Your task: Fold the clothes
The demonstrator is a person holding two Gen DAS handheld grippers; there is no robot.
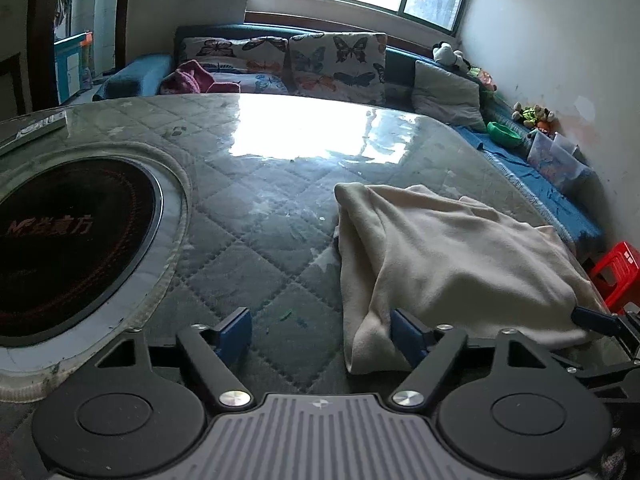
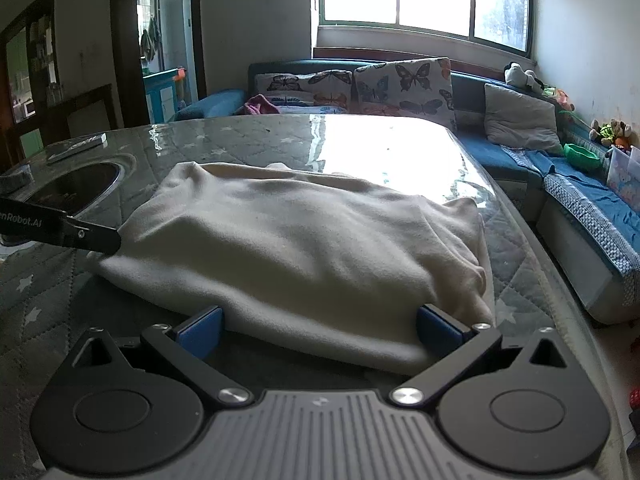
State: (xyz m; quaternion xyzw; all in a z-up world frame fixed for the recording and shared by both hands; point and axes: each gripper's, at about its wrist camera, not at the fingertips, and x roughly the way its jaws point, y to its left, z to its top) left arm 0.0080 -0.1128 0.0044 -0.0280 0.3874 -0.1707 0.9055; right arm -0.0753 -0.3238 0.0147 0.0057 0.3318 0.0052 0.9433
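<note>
A cream garment (image 1: 448,256) (image 2: 288,248) lies folded into a thick pad on the right part of the glass-topped table (image 1: 260,220). My left gripper (image 1: 320,334) stands open at its near left corner. Its right finger (image 1: 404,336) touches the cloth edge, and only table shows between the jaws. In the right wrist view the left gripper's black finger (image 2: 96,240) rests at the garment's left corner. My right gripper (image 2: 320,330) is wide open at the garment's near edge, the folded hem lying between its blue pads (image 2: 204,332). Its tip (image 1: 592,320) also shows against the cloth's right corner.
A round black cooktop (image 1: 72,240) is set into the table at the left. A flat grey remote (image 2: 76,148) lies at the far left edge. A sofa with butterfly cushions (image 1: 336,64) runs behind and along the right. A red stool (image 1: 616,276) stands beside the table.
</note>
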